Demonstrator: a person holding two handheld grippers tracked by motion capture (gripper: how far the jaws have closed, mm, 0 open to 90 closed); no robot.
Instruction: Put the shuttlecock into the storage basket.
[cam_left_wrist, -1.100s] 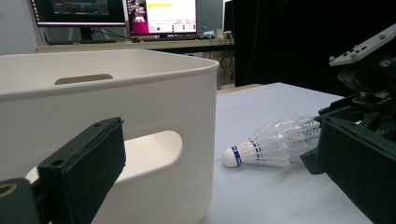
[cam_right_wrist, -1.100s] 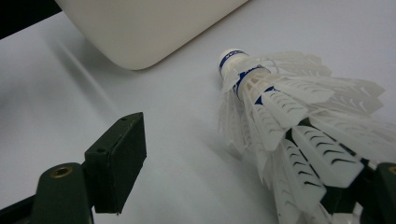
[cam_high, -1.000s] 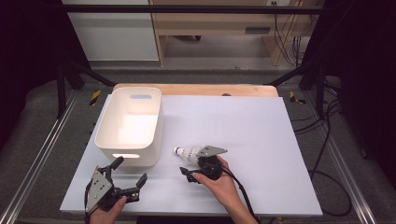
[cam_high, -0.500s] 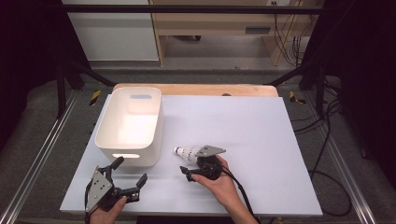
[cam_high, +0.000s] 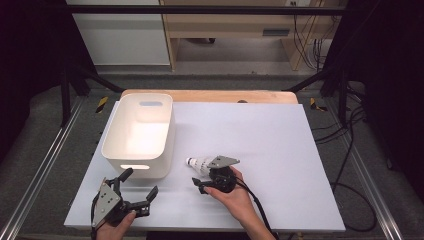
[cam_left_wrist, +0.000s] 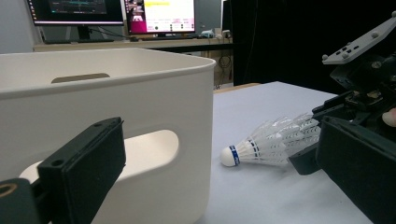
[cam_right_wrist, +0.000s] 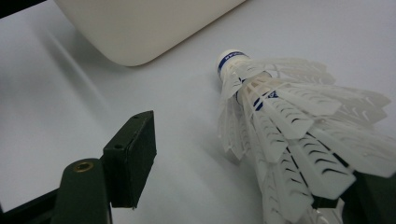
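A white feathered shuttlecock (cam_high: 200, 163) lies on its side on the white tabletop (cam_high: 280, 150), its cork tip with a blue band pointing toward the near right corner of a white plastic bin (cam_high: 140, 134) that stands just beside it, close but apart. The right tool (cam_high: 206, 181), held in a person's right hand (cam_high: 235, 197), sits at the feather end of the shuttlecock; its jaws have just been closing, with the feather skirt between them. In the right gripper view, the shuttlecock (cam_right_wrist: 289, 135) rests against the right-hand jaw while the left-hand jaw stands clear of the feathers with bare tabletop between, so the tool is open and not yet clamped on it. The grey three-cornered plate (cam_high: 223, 161) on top of that tool hangs over the feathers in the high view. Near the front left of the tabletop, the left tool (cam_high: 136, 186) rests in the person's left hand (cam_high: 115, 225) with its jaws spread wide and nothing between them, pointing toward the bin's near wall and its cut-out handle (cam_high: 134, 166). The left gripper view looks past that handle slot (cam_left_wrist: 140, 149) to the shuttlecock (cam_left_wrist: 273, 144) lying flat on the tabletop, with the right tool (cam_left_wrist: 310, 144) at its feather end. The bin's inside shows bare white walls in the high view. Behind the tabletop's far edge a wooden board (cam_high: 210, 96) shows.
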